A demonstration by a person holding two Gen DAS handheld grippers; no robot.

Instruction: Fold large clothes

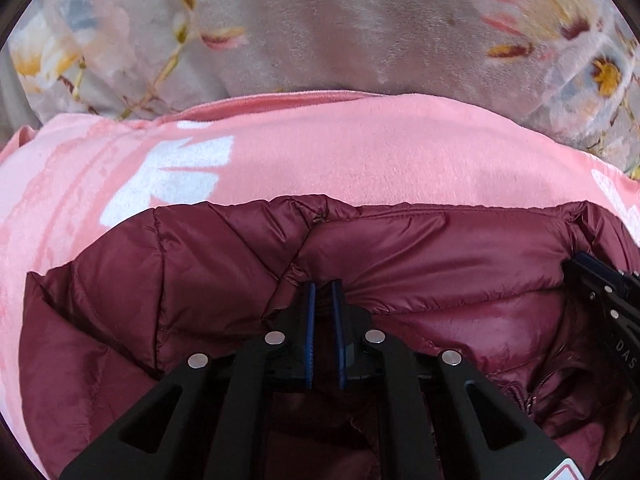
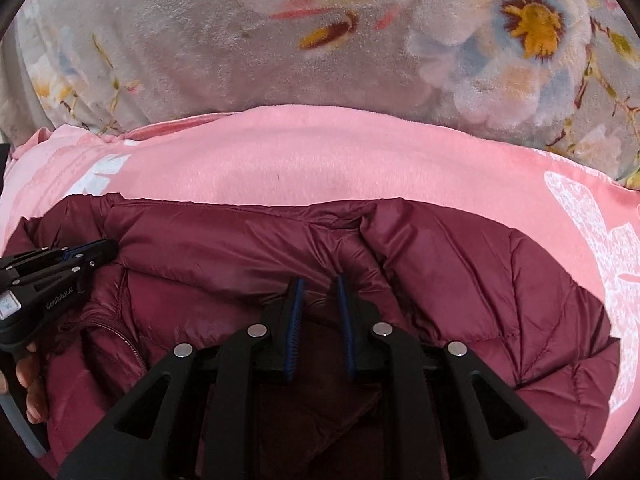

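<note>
A maroon quilted puffer jacket (image 1: pixel 224 280) lies on a pink blanket (image 1: pixel 320 152); it also shows in the right wrist view (image 2: pixel 460 280). My left gripper (image 1: pixel 323 286) is nearly closed, its blue pads pinching a fold of the jacket near the collar seam. My right gripper (image 2: pixel 318 280) has its jaws a little apart with jacket fabric between the pads. Each gripper shows in the other's view: the right one at the right edge (image 1: pixel 600 292), the left one at the left edge (image 2: pixel 80 256). A zipper (image 2: pixel 128 344) runs below the left gripper.
The pink blanket (image 2: pixel 320 152) has white prints and lies over a grey floral plush blanket (image 2: pixel 200 40) that fills the far side. A hand (image 2: pixel 28 376) holds the left gripper's handle.
</note>
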